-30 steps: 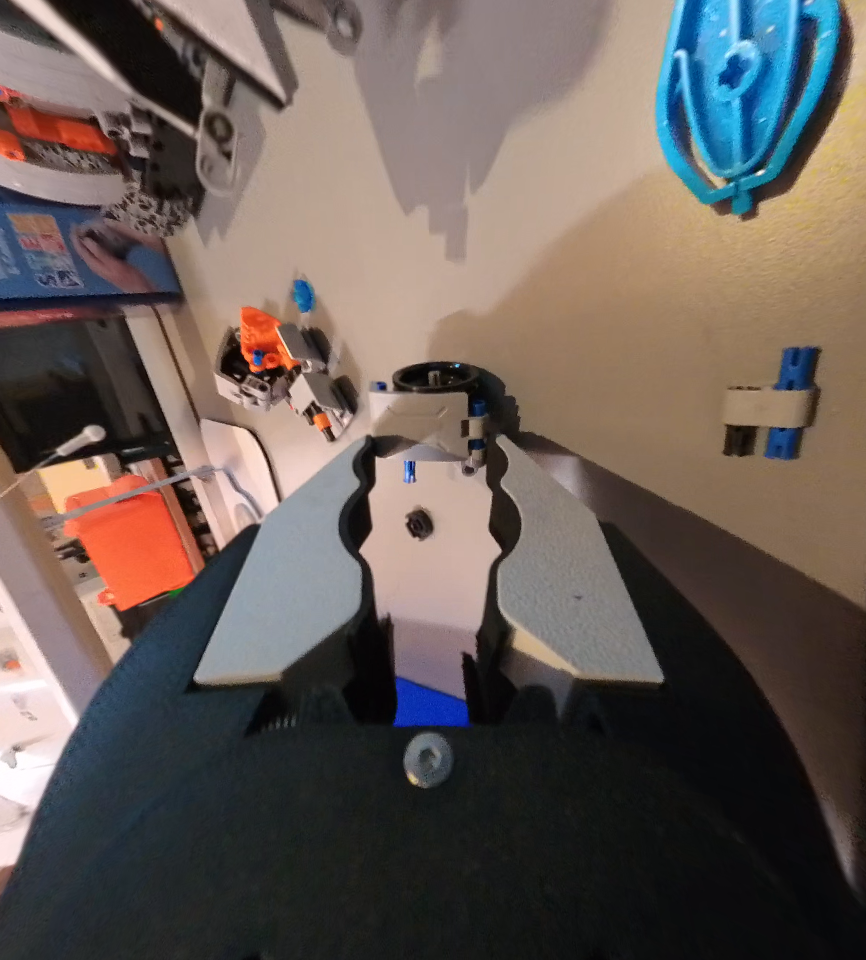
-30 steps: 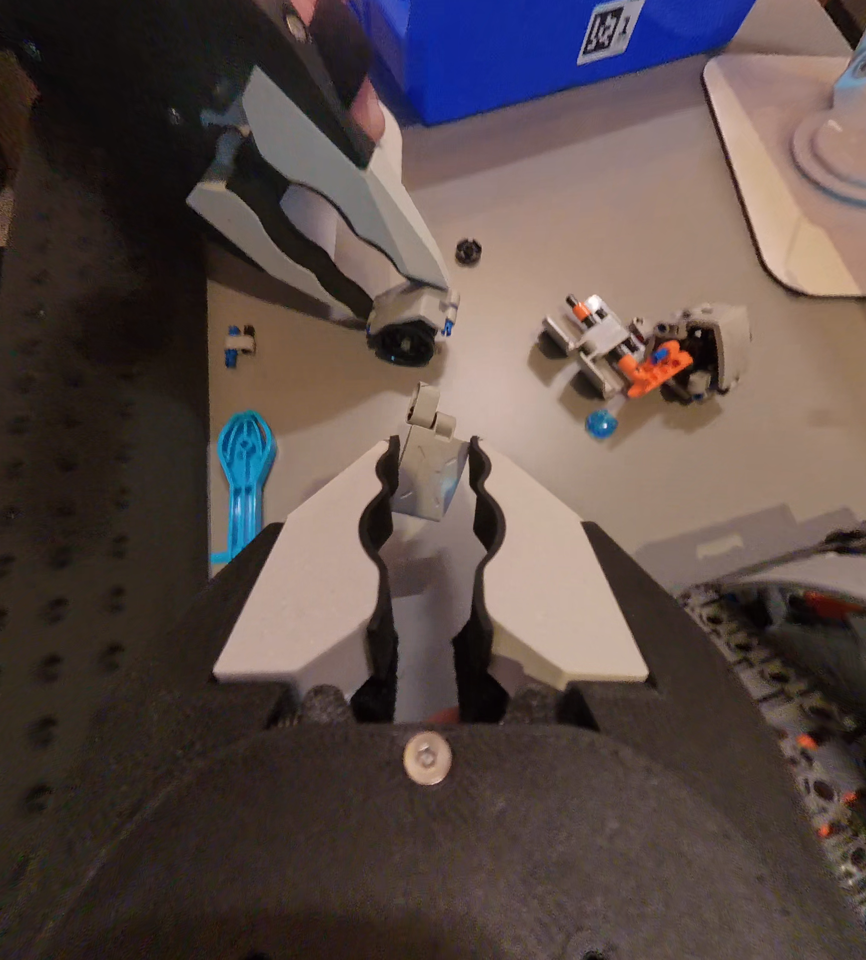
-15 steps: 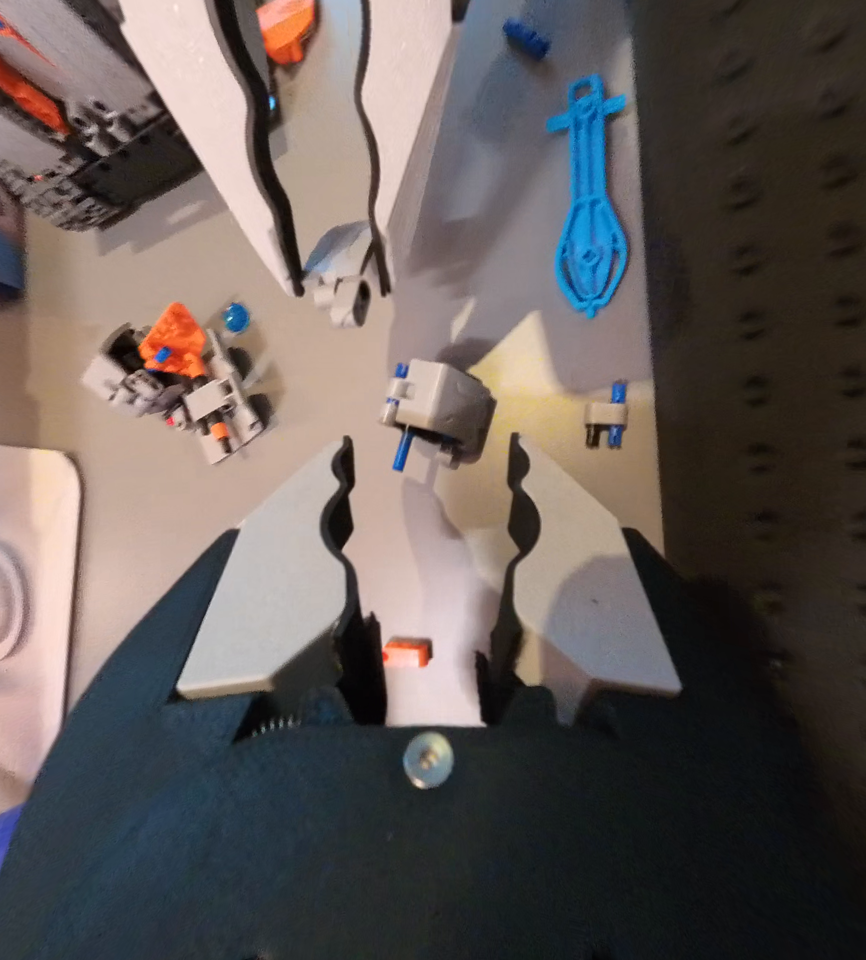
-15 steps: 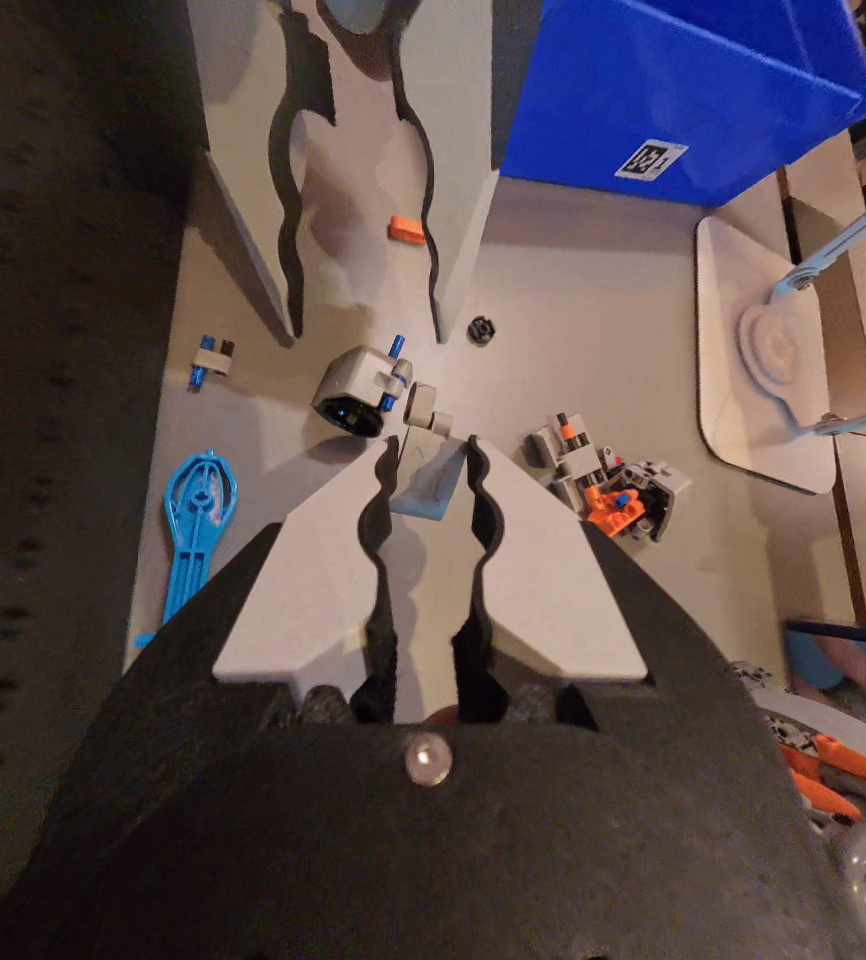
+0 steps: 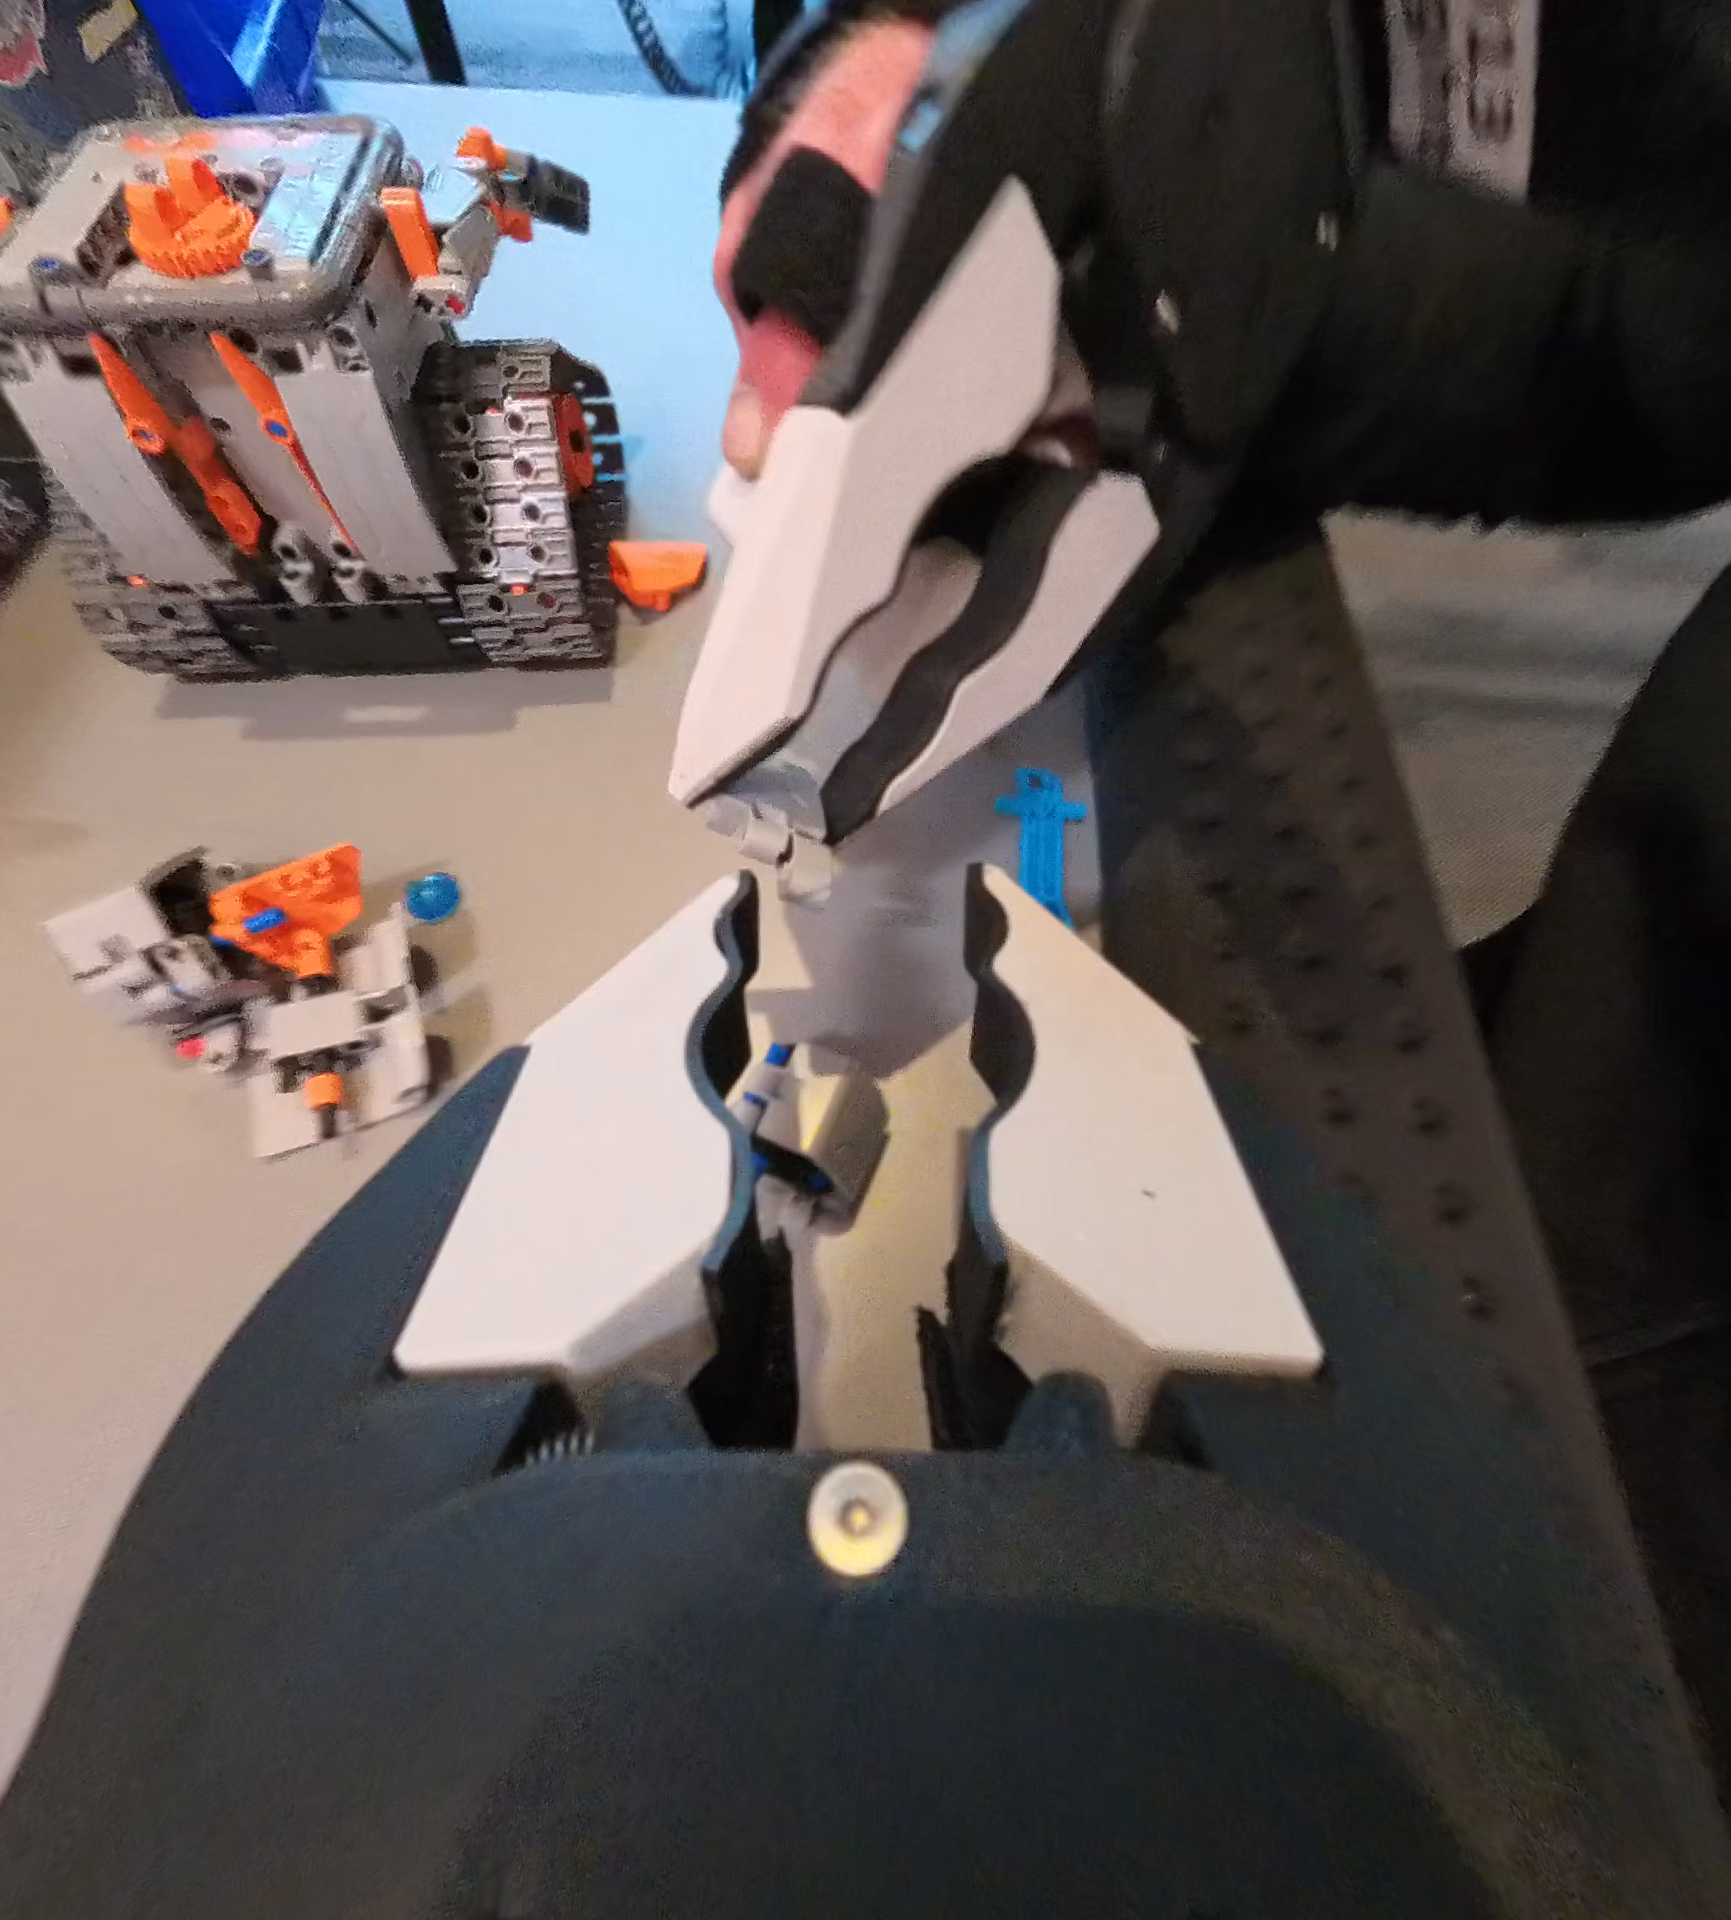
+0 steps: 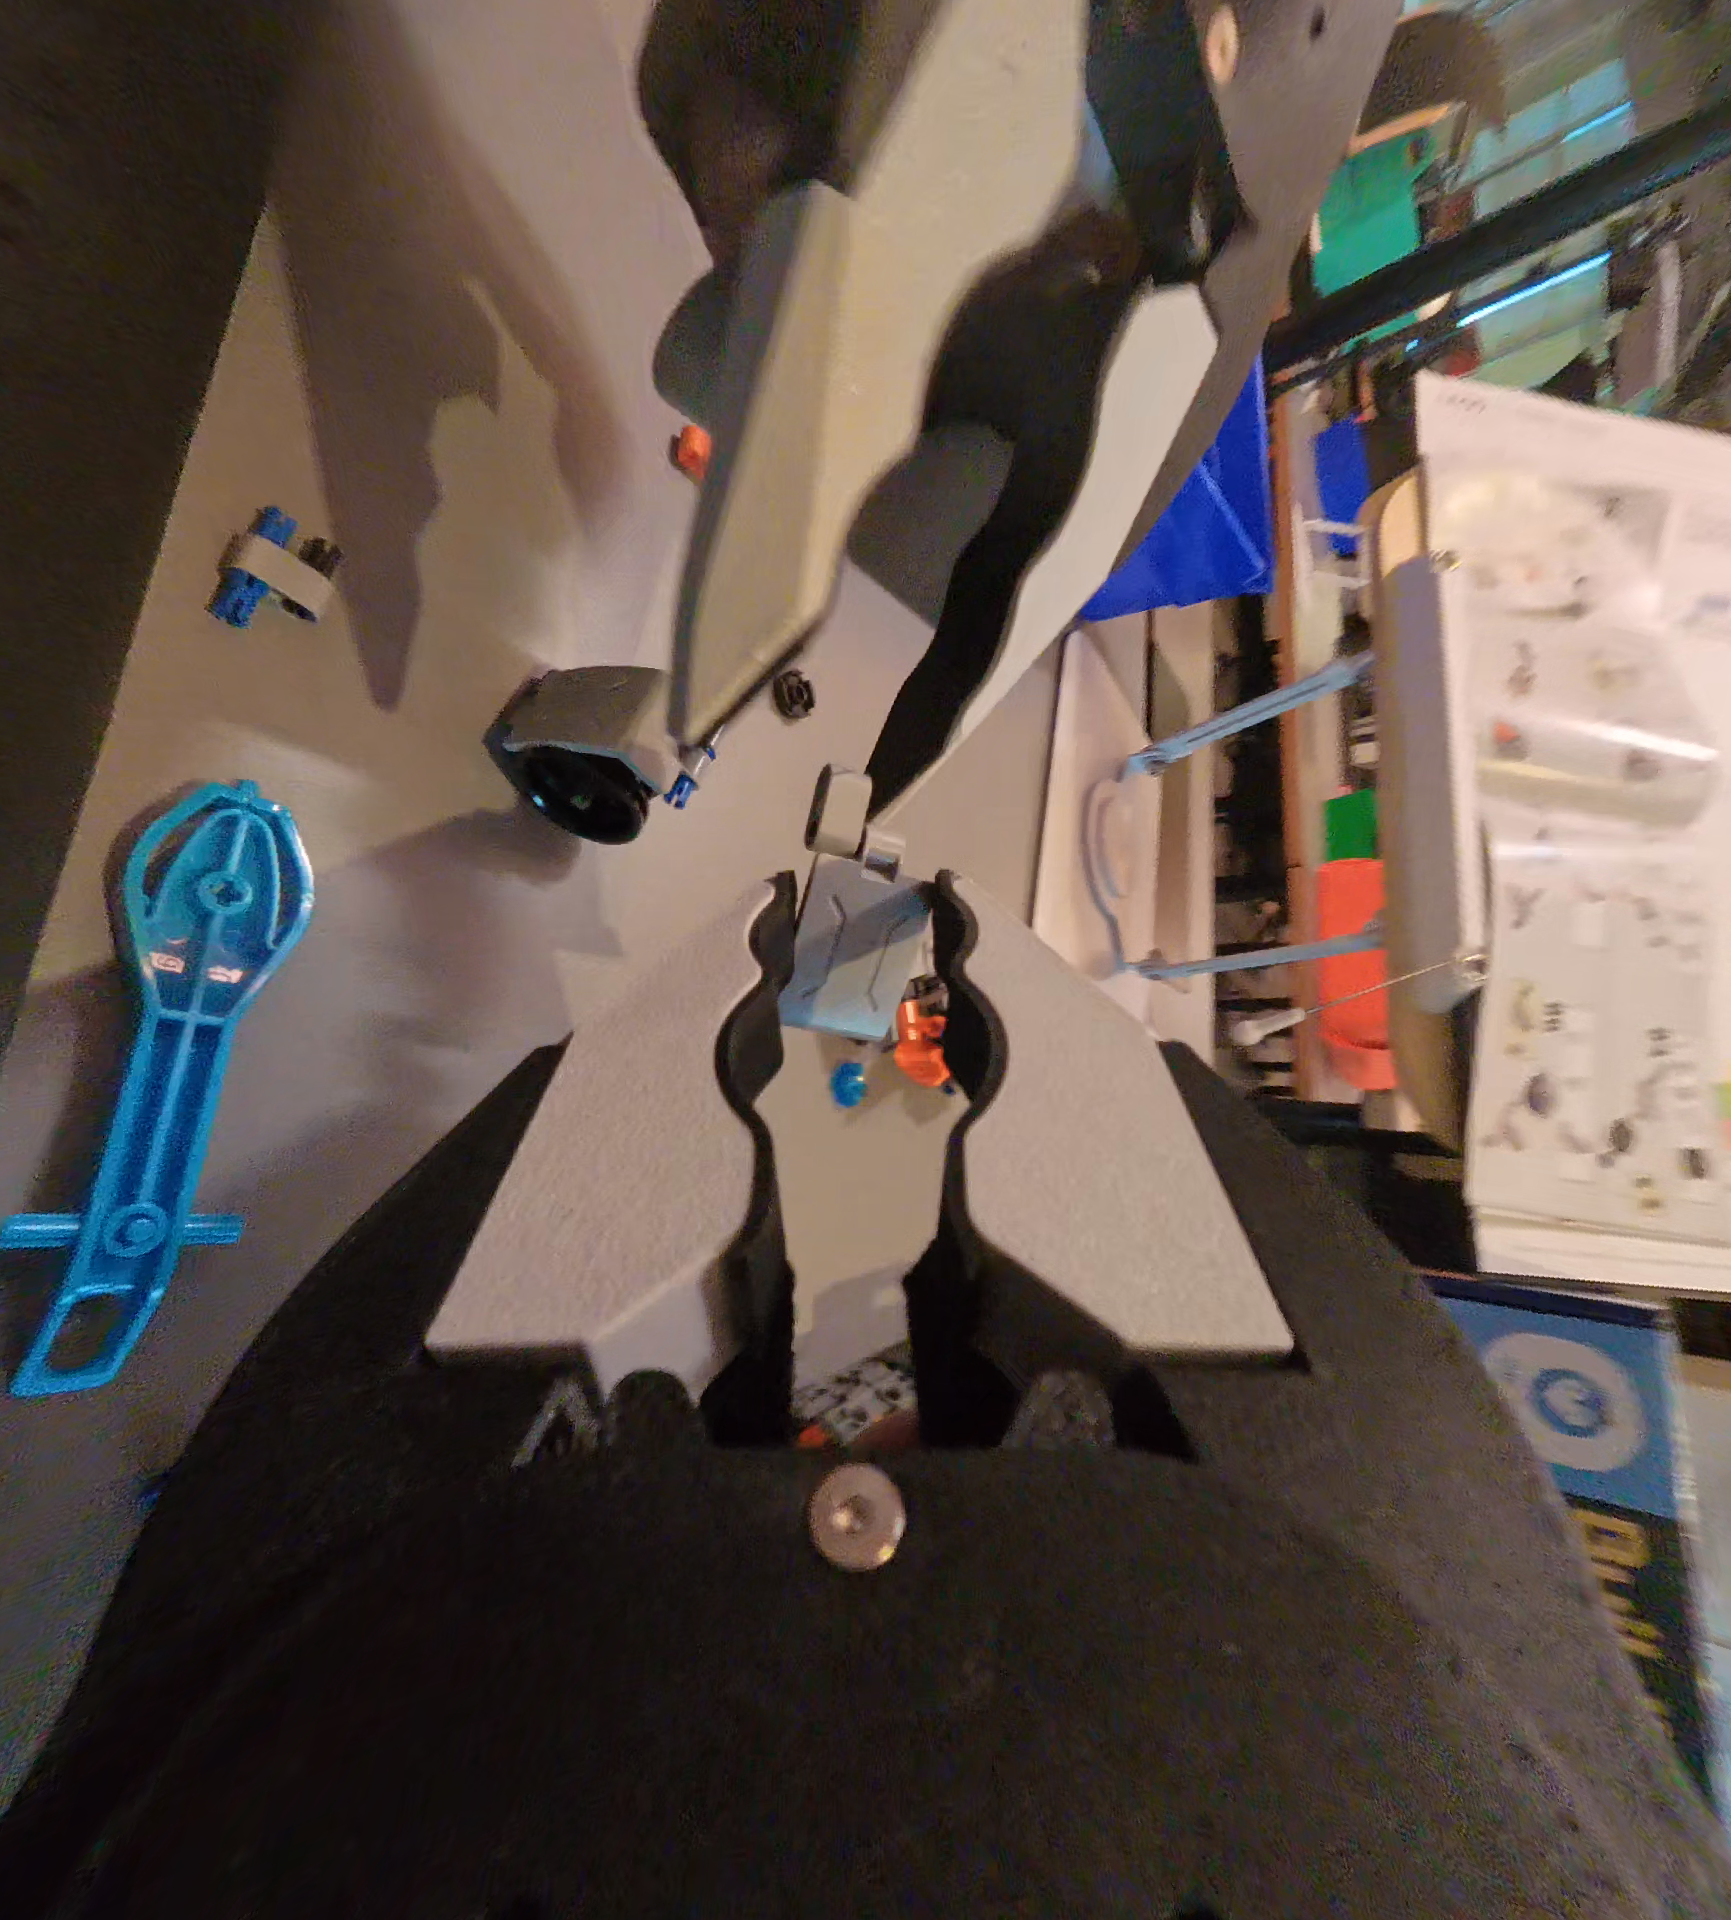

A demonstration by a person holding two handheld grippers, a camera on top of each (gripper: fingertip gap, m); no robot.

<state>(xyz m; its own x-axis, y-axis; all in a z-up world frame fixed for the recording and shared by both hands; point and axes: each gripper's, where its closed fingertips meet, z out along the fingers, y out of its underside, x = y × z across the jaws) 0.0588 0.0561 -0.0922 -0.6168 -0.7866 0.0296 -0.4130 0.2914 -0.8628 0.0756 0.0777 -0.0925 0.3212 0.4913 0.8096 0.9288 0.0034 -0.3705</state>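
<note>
While the right gripper (image 6: 863,899) stands in the lower middle of the right wrist view with its jaws clamped on a grey panel piece (image 6: 856,961), a small grey connector (image 6: 837,808) juts from the top of that piece, close to one fingertip of the left gripper (image 6: 788,727), which comes down from the upper middle of the frame. The left gripper's jaws stand well apart and hold nothing. Just left of its nearer fingertip lies a grey block with a black ring and blue pins (image 6: 586,753), resting on the grey table (image 6: 404,935); in the left wrist view the same block (image 5: 819,1138) sits low between the spread fingers, near the left one, though whether it touches is unclear. A blue plastic tool (image 6: 160,1049) lies flat at the left of the right wrist view, and a small grey beam with blue and black pins (image 6: 274,571) sits at upper left. In the left wrist view a grey-and-orange tracked model (image 5: 289,416) stands at upper left, a loose grey-and-orange assembly (image 5: 269,997) lies at middle left with a small blue round stud (image 5: 432,896) beside it, and the right gripper (image 5: 788,821) reaches in from the upper right, held by a gloved hand (image 5: 1256,260).
</note>
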